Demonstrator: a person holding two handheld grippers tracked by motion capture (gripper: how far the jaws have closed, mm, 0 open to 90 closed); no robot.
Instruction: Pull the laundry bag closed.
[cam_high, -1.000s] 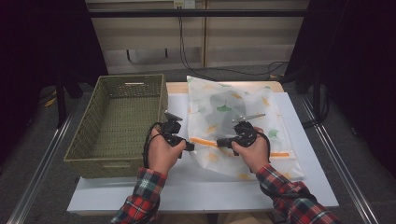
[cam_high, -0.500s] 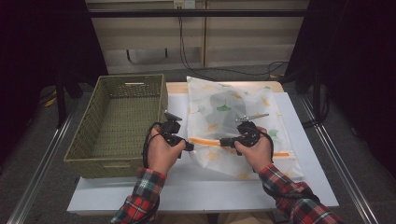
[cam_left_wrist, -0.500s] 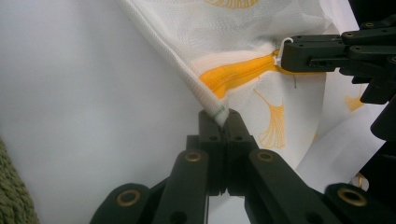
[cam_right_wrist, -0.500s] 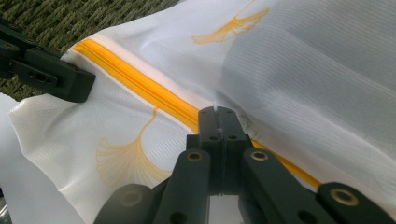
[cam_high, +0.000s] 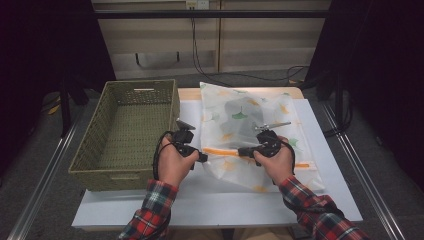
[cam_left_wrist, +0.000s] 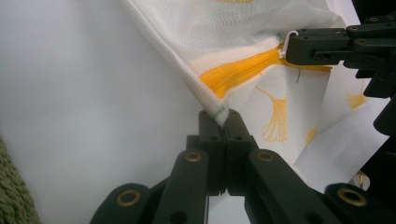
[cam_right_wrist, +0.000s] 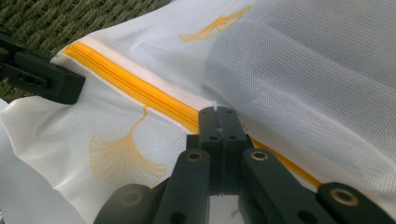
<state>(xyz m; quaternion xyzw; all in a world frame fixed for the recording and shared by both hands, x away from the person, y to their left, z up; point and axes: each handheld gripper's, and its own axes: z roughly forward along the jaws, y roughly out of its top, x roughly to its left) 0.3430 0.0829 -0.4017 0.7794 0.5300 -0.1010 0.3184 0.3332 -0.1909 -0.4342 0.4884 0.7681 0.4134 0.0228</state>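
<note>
White mesh makes up the bag (cam_high: 250, 130), printed with leaf shapes and lying on the table (cam_high: 330, 165) just right of the basket (cam_high: 125, 130). An orange zipper (cam_high: 220, 151) runs across its near part. The left gripper (cam_left_wrist: 223, 114) is clamped on the bag's left corner, at the zipper's end — jaws pressed together with the fabric edge pinched between the tips. The right gripper (cam_right_wrist: 218, 112) is closed at the zipper line farther along; it seems to nip the zipper pull, though the tips hide it. Between the two grippers the zipper is drawn taut and lifted a little off the table. The bag's left edge lies close to the basket's right wall, so room on that side is tight. To the right and toward the person, bare table shows — more slack there. The bag's far edge reaches close to the table's back edge.
</note>
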